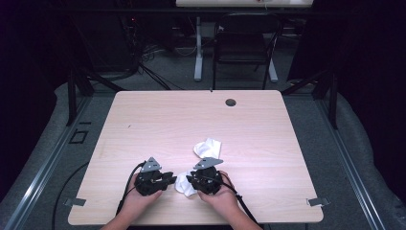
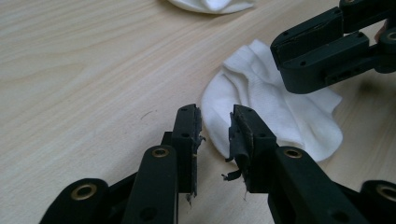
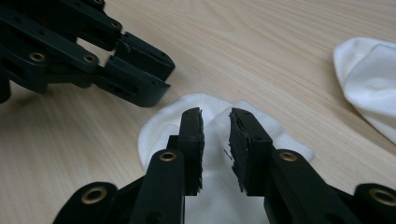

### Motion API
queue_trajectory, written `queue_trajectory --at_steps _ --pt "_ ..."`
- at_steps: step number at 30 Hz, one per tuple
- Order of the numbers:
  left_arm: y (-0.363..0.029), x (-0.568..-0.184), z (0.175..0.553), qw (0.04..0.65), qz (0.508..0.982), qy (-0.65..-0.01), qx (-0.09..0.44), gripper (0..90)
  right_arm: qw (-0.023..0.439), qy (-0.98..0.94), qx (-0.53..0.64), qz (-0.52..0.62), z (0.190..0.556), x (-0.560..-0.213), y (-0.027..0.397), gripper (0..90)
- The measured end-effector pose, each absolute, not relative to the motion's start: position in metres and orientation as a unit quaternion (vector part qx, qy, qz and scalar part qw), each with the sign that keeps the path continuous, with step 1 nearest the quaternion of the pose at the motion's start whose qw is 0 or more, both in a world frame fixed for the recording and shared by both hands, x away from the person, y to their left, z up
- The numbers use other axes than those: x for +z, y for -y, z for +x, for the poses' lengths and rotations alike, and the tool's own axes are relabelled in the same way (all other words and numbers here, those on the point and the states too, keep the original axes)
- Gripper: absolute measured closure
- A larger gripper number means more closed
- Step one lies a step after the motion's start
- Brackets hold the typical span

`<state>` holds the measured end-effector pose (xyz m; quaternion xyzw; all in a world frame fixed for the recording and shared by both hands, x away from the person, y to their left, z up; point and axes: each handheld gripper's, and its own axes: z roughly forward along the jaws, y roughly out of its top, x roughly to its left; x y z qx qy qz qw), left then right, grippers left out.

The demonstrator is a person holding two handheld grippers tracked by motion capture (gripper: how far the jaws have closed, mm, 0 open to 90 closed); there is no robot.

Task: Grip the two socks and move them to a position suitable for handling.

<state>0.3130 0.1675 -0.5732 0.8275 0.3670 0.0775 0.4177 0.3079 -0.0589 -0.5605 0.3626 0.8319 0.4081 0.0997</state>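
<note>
Item: near sock [image 1: 184, 186], white, lying flat and partly folded on the table [image 1: 158, 120] by its front edge, between our two grippers. In the left gripper view it lies just past the jaw tips, to their right [image 2: 280, 112]; in the right gripper view it lies under and beyond the jaws [image 3: 215, 135].

Item: far sock [image 1: 208, 147], white, bunched, a little beyond the near one and apart from it.

Item: left gripper [image 1: 168, 179]. We see its jaws parted by a narrow gap, nothing between them, bare wood below; the pad rubber is frayed and hangs in shreds.

Item: right gripper [image 1: 190, 181]. We see its jaws likewise parted over the near sock, not pinching it; whether the tips touch the cloth we cannot tell.

Risks, as we judge them:
- Both grippers crowd one small sock; jaw tips may knock together before either finds cloth.
- The left jaws stand beside the sock's edge, not over it; closing here would catch nothing.
- The right jaws may pinch a single layer, so the fold opens or the sock drags across the wood.
- The torn pad rubber may snag the knit or slip on it.
- The sock lies close to the table's front edge; a push toward us could send it off.
</note>
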Motion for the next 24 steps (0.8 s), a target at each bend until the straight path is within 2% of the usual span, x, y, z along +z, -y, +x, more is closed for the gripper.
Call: queue_trajectory --at_steps 9,21,24 --pt "-0.159 -0.581 0.313 0.406 0.836 -0.360 0.077 71.4 0.097 -0.838 0.405 0.352 0.301 -0.561 0.051 70.3" --pt "-0.156 -0.584 0.311 0.397 0.843 -0.353 0.083 85.1 0.079 -0.852 0.396 0.333 0.296 -0.567 0.038 65.9" --pt "-0.155 -0.584 0.310 0.399 0.842 -0.354 0.083 86.2 0.082 -0.858 0.386 0.329 0.296 -0.570 0.037 65.6"
